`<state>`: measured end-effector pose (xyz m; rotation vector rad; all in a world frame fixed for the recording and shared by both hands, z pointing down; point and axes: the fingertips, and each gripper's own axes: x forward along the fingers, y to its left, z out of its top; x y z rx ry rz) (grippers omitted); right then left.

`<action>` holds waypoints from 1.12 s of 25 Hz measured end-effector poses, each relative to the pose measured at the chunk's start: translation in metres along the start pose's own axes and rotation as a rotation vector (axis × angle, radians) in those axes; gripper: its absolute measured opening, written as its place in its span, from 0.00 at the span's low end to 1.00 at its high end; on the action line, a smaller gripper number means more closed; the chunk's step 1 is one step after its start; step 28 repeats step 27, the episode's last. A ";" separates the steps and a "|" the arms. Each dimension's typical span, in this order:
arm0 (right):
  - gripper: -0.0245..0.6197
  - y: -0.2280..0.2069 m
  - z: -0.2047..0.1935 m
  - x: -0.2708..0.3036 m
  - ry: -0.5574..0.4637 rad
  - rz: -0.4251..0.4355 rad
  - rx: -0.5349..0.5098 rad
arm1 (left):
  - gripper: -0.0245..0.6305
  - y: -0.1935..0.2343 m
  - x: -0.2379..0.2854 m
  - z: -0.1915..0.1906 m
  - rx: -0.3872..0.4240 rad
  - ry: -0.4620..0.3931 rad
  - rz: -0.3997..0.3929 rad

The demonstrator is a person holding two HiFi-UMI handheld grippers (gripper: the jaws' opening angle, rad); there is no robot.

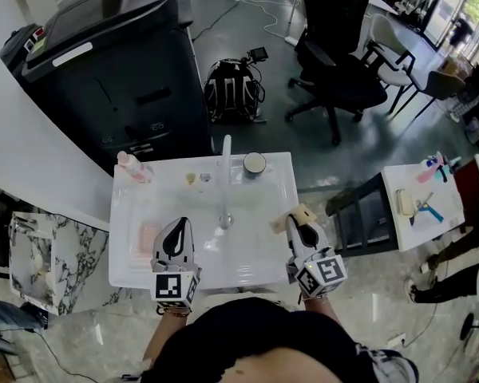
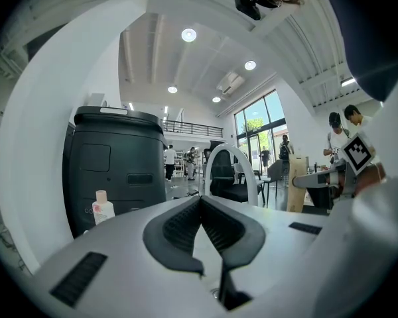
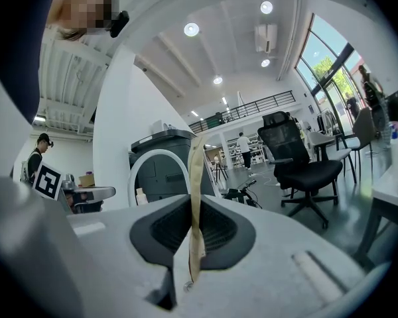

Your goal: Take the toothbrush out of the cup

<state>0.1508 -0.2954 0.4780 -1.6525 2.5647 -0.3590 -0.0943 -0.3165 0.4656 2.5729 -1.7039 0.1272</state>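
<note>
A pale wooden toothbrush [image 1: 297, 212] is clamped between the pads of my right gripper [image 1: 292, 222], above the right edge of the white sink [image 1: 247, 258]. In the right gripper view the toothbrush [image 3: 196, 204] stands upright in my right gripper [image 3: 193, 201] and reaches above the jaws. The cup [image 1: 255, 163] stands on the sink's back rim, right of the faucet [image 1: 226, 164] and well beyond the right gripper. My left gripper [image 1: 178, 225] hovers over the basin's left half with its jaws together and nothing between them [image 2: 200, 201].
A pink bottle [image 1: 132, 167] stands at the sink's back left corner and a pink soap bar [image 1: 148, 235] lies on its left side. A large dark printer [image 1: 112, 62] stands behind, a backpack [image 1: 233, 91] and an office chair [image 1: 335, 62] farther back.
</note>
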 end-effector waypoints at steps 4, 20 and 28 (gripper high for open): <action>0.08 0.002 -0.003 0.002 0.008 0.003 0.003 | 0.04 0.000 -0.001 -0.001 0.009 0.000 0.000; 0.08 0.006 -0.010 0.003 0.034 0.008 -0.005 | 0.04 0.002 -0.009 -0.007 0.010 0.011 0.016; 0.08 0.005 -0.012 -0.003 0.037 0.012 -0.011 | 0.04 -0.003 -0.011 -0.007 0.000 0.013 0.015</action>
